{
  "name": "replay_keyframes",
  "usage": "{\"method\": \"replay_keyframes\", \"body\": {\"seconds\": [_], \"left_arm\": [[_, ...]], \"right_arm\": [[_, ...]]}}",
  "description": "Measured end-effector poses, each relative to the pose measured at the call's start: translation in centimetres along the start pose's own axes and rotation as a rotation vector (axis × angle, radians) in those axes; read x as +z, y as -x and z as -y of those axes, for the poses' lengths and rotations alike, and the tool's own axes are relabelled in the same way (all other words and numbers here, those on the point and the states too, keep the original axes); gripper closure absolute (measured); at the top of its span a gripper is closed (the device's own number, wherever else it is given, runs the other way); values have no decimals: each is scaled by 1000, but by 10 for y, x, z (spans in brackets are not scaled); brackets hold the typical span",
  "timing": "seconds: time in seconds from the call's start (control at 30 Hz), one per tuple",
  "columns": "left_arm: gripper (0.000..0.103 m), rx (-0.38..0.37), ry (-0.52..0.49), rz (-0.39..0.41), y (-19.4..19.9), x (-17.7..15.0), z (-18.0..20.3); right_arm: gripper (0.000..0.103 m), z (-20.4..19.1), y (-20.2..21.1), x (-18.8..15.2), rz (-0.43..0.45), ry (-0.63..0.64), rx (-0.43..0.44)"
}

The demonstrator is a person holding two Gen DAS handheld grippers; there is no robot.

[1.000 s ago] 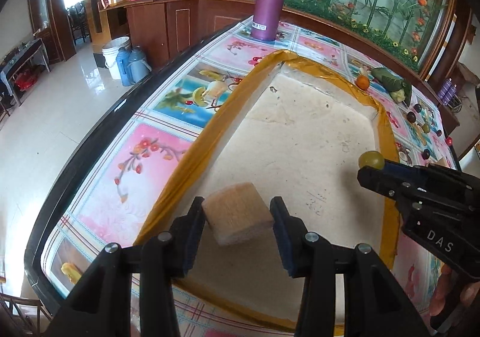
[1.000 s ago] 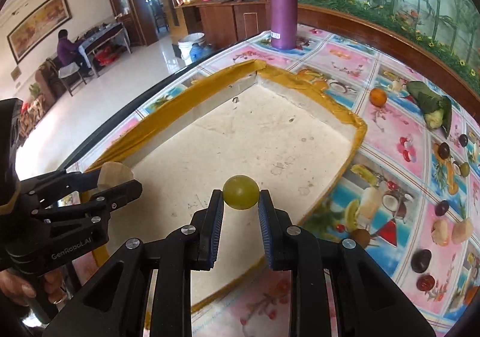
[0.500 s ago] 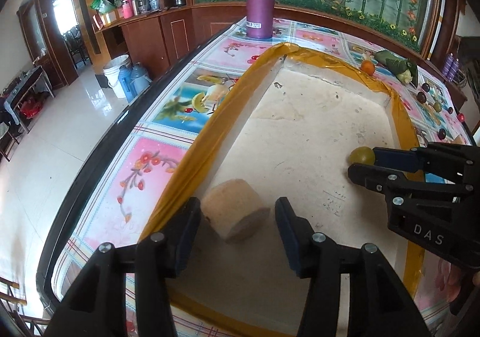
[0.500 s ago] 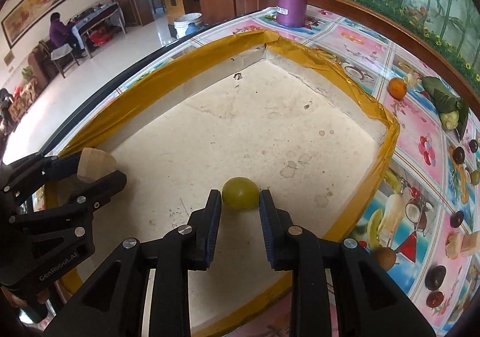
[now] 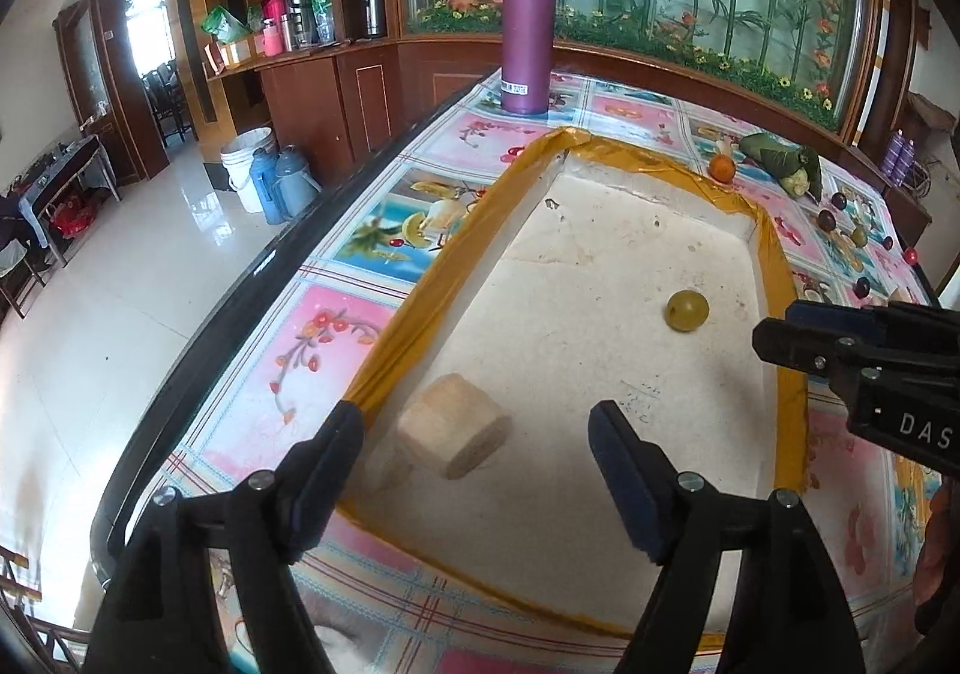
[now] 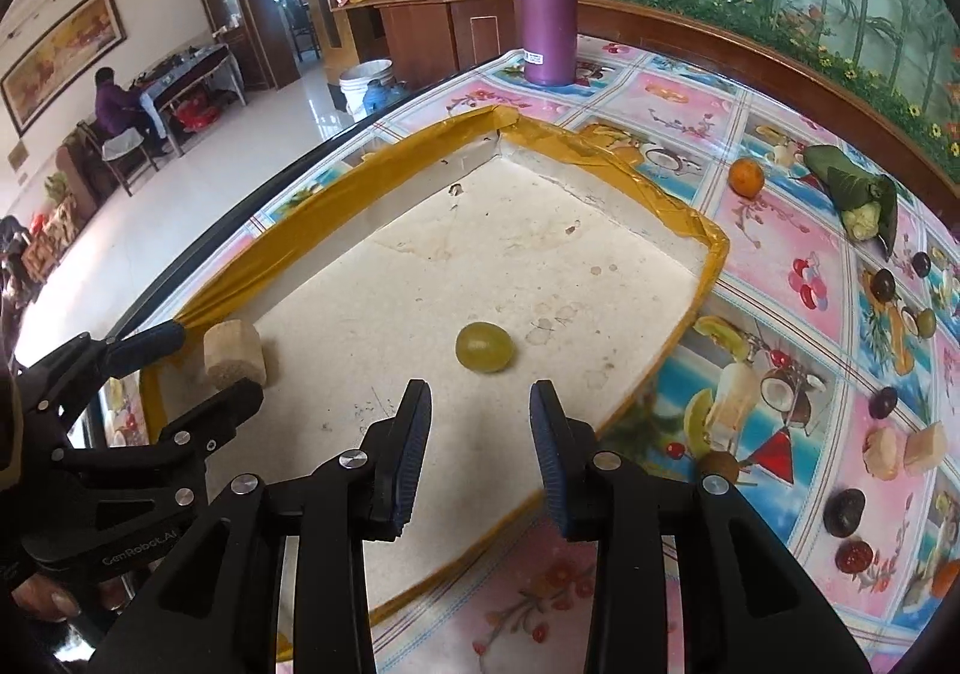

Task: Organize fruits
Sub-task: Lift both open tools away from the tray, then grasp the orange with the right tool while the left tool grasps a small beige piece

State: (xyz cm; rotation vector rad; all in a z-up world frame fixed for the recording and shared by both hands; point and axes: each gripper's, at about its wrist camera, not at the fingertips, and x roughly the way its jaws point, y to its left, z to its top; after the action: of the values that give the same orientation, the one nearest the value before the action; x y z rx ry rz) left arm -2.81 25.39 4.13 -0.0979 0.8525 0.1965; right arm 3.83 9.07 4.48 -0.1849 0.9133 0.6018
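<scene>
Foam tray [image 5: 420, 314] on desk: left tongs [image 5: 477, 470] opening, tan fruit chunk [image 5: 456, 425] just released at its near-left corner; right tongs [image 6: 480, 440] parted, green grape [image 6: 485, 347] dropped mid-tray; both deposited.

Both let go: the left gripper [image 5: 477, 464] is opening off the tan cut cylinder chunk [image 5: 454, 427]; the round green grape [image 6: 485, 347] now lies just ahead of the right gripper [image 6: 480, 437].

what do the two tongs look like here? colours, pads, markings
Both tongs are matte black plastic, two angular fingers each with silver screw heads at the joints. The left tongs carry dark blue pads; white "GenRobot.AI" lettering shows on their body in the right wrist view. The right tongs have ribbed blue pads and white "DAS" lettering. No cables or sleeves visible.
</scene>
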Motion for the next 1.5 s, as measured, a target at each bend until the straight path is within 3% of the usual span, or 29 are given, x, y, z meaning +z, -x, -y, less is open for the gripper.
{"method": "replay_keyframes", "body": {"seconds": [0.27, 0.47, 0.83, 1.13, 1.5], "left_arm": [[13, -1, 47, 13, 16, -5, 1], [12, -41, 64, 10, 24, -8, 21], [9, -165, -80, 8, 38, -13, 111], [9, -287, -208, -56, 38, -28, 189], [9, -409, -315, -127, 40, -43, 277]], "right_arm": [[68, 23, 43, -26, 49, -47, -35], [66, 49, 69, -58, 56, -103, -68], [61, 109, 115, -112, 77, -226, -150], [61, 170, 146, -158, 81, -344, -247], [60, 219, 169, -202, 76, -440, -290]]}}
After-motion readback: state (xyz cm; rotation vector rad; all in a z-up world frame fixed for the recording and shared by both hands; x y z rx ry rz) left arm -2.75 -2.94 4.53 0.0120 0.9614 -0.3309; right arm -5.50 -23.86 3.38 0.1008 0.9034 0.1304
